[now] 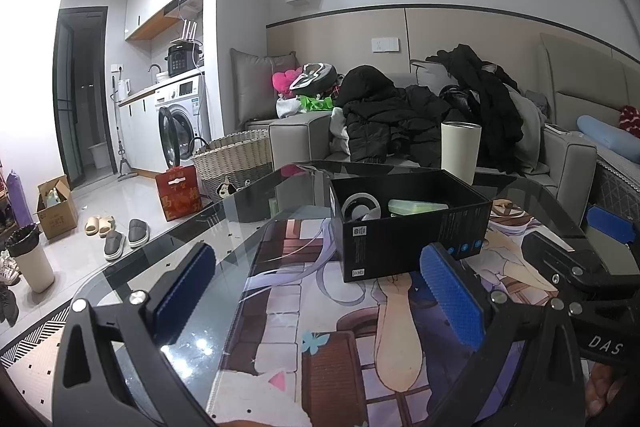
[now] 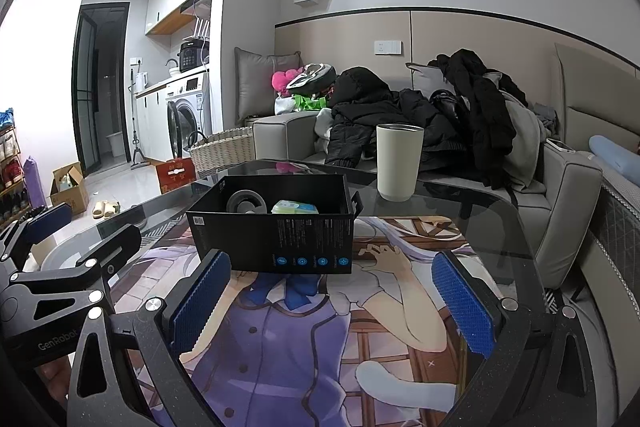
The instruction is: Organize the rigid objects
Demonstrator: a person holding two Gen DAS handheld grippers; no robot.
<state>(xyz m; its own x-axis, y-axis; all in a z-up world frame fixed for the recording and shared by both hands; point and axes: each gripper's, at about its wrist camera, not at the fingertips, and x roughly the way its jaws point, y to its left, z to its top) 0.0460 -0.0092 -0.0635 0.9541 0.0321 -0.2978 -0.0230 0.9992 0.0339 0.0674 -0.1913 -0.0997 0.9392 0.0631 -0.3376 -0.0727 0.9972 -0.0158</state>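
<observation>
1. Left gripper (image 1: 320, 291), right gripper (image 2: 332, 303): both spread wide, holding nothing.
2. Cream tumbler (image 2: 399, 161): upright on glass table (image 2: 496, 227), just behind black box (image 2: 276, 227).
3. Grip your tumbler mid-body, keep it vertical, then lower it into the box.

Left claw (image 1: 320, 291), right claw (image 2: 332, 301): black frames, blue ribbed pads, silver screws, white lettering.

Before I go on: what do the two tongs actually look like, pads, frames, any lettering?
Both match: the left tongs and right tongs have matte black speckled frames with triangular cut-outs, round silver screws, and blue ribbed rectangular pads. The left body reads "GenRobot"; the right one shows "DAS". No cables or sleeves visible.
</observation>
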